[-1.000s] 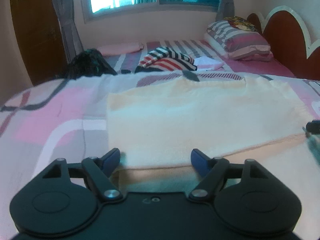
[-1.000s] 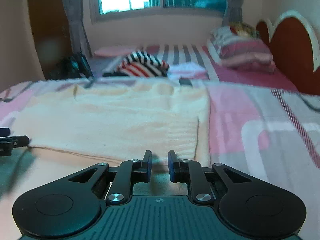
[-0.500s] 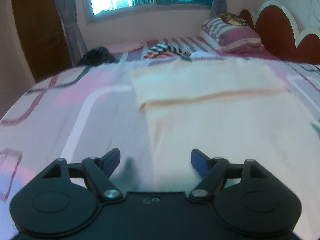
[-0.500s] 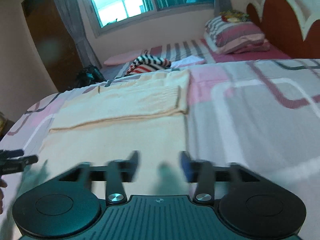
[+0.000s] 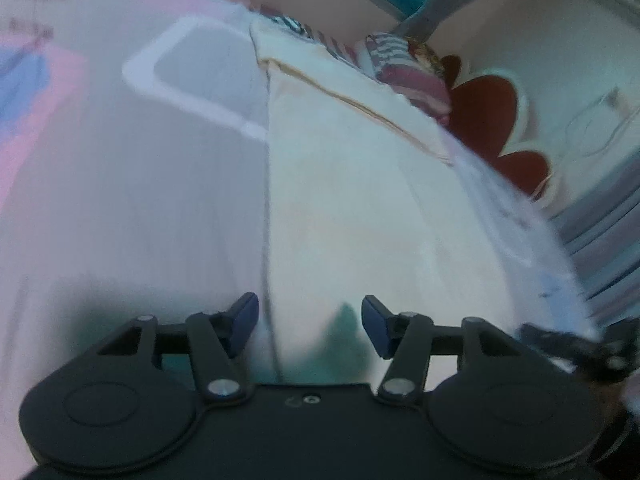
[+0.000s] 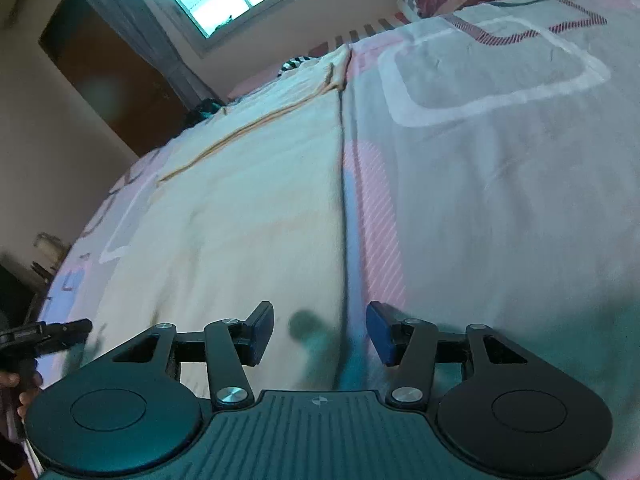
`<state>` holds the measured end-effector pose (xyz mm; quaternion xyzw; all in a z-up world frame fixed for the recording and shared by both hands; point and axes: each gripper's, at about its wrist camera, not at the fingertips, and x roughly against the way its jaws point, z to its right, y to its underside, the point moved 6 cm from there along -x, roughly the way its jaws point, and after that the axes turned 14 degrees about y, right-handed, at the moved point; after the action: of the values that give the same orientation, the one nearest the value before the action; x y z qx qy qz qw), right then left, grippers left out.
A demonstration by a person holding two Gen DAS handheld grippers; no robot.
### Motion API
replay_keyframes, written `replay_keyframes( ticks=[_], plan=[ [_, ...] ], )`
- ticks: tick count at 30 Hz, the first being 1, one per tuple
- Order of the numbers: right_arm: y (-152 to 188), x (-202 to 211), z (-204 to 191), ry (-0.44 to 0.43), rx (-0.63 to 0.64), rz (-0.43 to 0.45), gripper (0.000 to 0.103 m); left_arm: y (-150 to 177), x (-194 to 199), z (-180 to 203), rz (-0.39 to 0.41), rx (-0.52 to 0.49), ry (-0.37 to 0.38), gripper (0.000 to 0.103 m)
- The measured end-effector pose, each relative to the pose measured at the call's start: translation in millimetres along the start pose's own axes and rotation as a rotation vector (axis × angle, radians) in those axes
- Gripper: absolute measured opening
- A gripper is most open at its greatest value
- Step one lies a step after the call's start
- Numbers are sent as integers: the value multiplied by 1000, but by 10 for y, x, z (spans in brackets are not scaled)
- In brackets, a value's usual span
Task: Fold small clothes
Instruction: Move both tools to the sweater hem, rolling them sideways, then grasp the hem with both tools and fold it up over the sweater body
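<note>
I judge the cream garment (image 6: 256, 216) soft, light and limp, best pinched at its near side edges, which the right hand-held gripper (image 6: 320, 334), released and empty, and the left hand-held gripper (image 5: 310, 326), closing on nothing, each straddle.

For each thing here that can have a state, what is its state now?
Cream garment: flat on the bed, far end folded over.
Left gripper: jaws closing, straddling the garment's side edge, not pressing it.
Right gripper: open, over the other edge.
Bedsheet: spread smooth.
</note>
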<state>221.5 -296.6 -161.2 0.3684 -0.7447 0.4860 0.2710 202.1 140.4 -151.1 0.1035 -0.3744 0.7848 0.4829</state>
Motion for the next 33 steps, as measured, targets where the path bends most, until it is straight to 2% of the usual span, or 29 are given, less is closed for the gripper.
replay_keyframes(
  ticks=[4,6,7,9,10,13,17,18,19,21,23,25,27,28,29,30,32,33],
  plan=[
    [3,-49,-98,-60,-29,-21,52,79,-204,90,-57,34,117,54],
    [-28,-80,-100,-82,-40,-31,52,79,-260,103,-55,27,117,51],
    [-29,-74,-100,-92,-43,-39,51,78,-265,93,-52,35,124,44],
    [22,-44,-58,-102,-43,-57,39,118,-261,36,-45,71,135,38],
    [57,-18,-29,-116,-54,-73,37,150,-229,9,-34,83,140,37],
    [115,4,69,-156,-91,-94,30,170,-222,-68,2,125,133,29],
    [46,-58,123,-202,-163,-95,25,96,-282,-89,7,135,130,29],
    [8,-83,108,-218,-167,-92,5,81,-287,-65,2,123,126,25],
    [-17,-89,89,-232,-163,-89,3,72,-281,-45,0,105,112,15],
    [-36,-71,68,-222,-132,-87,2,89,-232,-58,-4,81,68,9],
    [-29,-19,83,-221,-113,-83,2,117,-179,-78,2,71,47,9],
    [-3,-24,109,-202,-97,-93,3,144,-176,-96,-3,75,55,17],
    [22,-101,97,-168,-77,-117,3,130,-205,-83,-2,83,69,20],
    [24,-118,88,-177,-83,-121,3,118,-218,-66,-5,68,58,9],
    [6,-112,68,-175,-74,-107,2,100,-196,-57,13,47,25,2],
    [-33,-62,44,-154,-51,-69,2,52,-119,-50,74,56,13,2],
    [-179,175,8,-200,-66,43,2,-65,135,-28,231,106,90,2],
    [-265,297,-18,-227,-71,87,2,-103,192,-15,251,92,81,2]
  ],
)
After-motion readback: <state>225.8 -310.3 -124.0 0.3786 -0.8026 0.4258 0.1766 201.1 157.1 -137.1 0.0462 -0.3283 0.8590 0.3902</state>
